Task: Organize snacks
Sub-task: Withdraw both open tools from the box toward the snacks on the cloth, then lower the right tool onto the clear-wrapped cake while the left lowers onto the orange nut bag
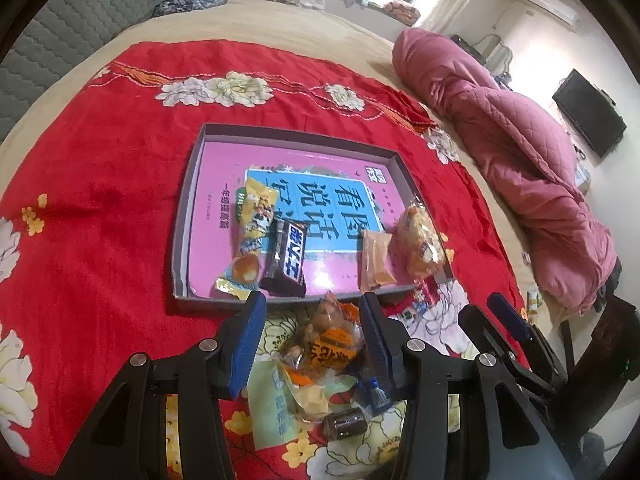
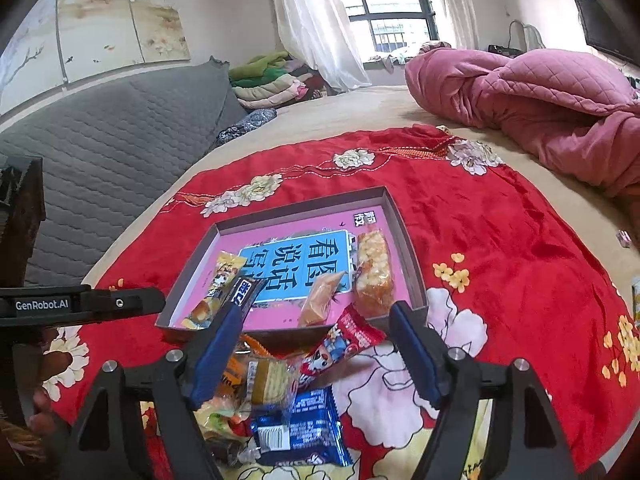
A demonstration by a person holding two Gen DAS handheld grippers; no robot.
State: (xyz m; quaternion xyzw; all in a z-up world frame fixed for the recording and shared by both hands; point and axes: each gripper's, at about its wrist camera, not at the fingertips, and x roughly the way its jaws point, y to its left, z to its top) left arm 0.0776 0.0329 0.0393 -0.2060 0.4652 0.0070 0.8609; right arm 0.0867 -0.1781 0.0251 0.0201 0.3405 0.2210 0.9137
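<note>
Both sets of jaws stand parted with nothing pinched between the pads. The left gripper [image 1: 314, 322] hovers over a loose pile of snacks [image 1: 320, 364] on the red cloth [image 1: 100, 184], just in front of the tray [image 1: 188, 216]; an orange packet [image 1: 334, 344] lies below the gap between its blue pads, but whether either pad touches it cannot be told. The right gripper [image 2: 316, 330] is spread wider – its fingers straddle the same pile from the other side, above a red packet [image 2: 348, 336], a clear-wrapped cracker [image 2: 270, 380] and a blue packet [image 2: 304, 428], touching none of them. No earlier view is given to compare. The tray, lined with a pink and blue printed sheet, already carries four snacks along its near edge: a yellow packet [image 1: 250, 236], a dark bar [image 1: 286, 258], a small orange packet [image 1: 376, 260] and a clear bag [image 1: 422, 244] by the right wall. In the left view the right gripper shows at the lower right, beside the pile – in the right view the left one's black body sits at the left edge. A pink quilt [image 1: 520, 160] lies well apart on the bed.
</note>
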